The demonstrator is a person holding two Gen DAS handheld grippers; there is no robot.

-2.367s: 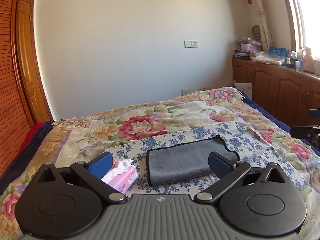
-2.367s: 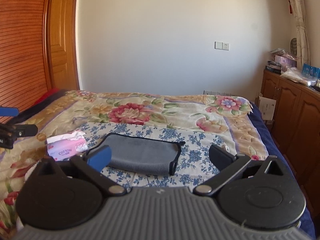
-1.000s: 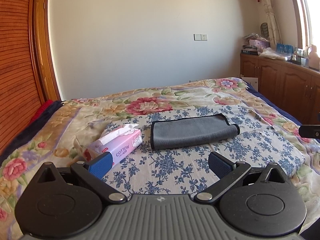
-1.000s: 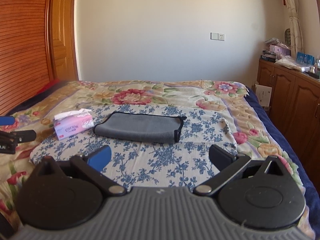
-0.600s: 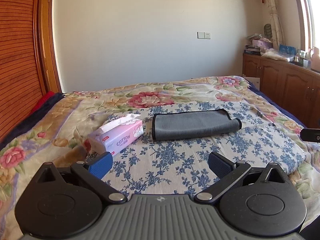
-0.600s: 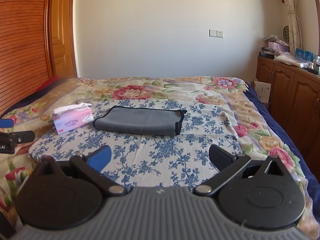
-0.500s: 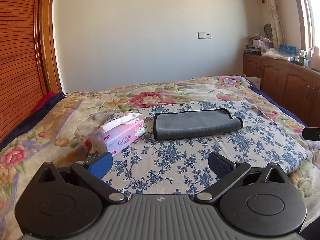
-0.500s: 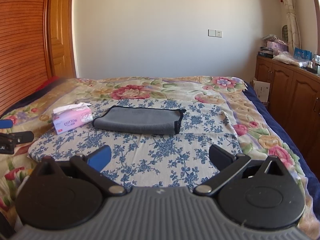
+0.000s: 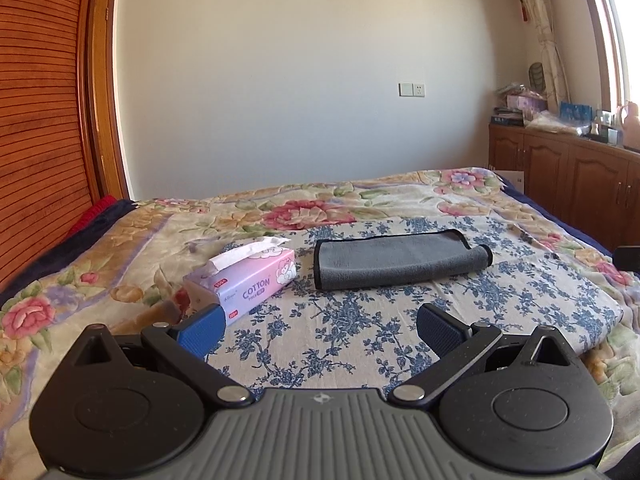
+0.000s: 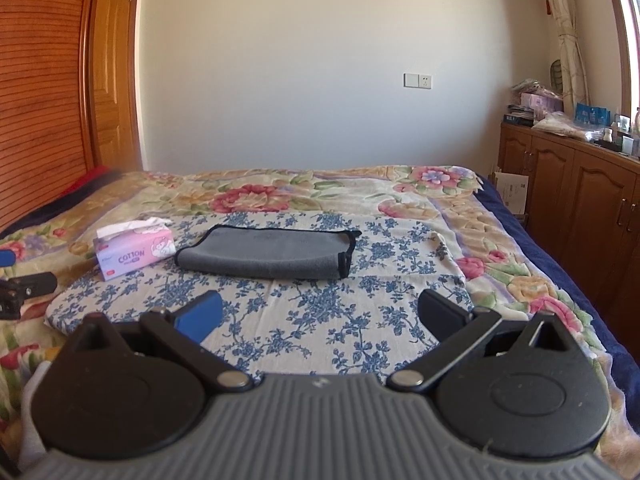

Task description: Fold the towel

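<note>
Judging by the grey towel (image 9: 400,262) lying folded (beside the tissue pack (image 9: 250,280)), you hold the left gripper (image 9: 320,326) and right gripper (image 10: 320,310) clear, fingers spread, empty.

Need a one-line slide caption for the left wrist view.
Open left gripper hovers short of the folded grey towel beside a pink tissue pack.

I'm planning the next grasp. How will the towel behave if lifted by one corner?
The towel is probably floppy: its folded layers sag flat on the bed. The fold would likely fall open. It looks thin, so probably light.
</note>
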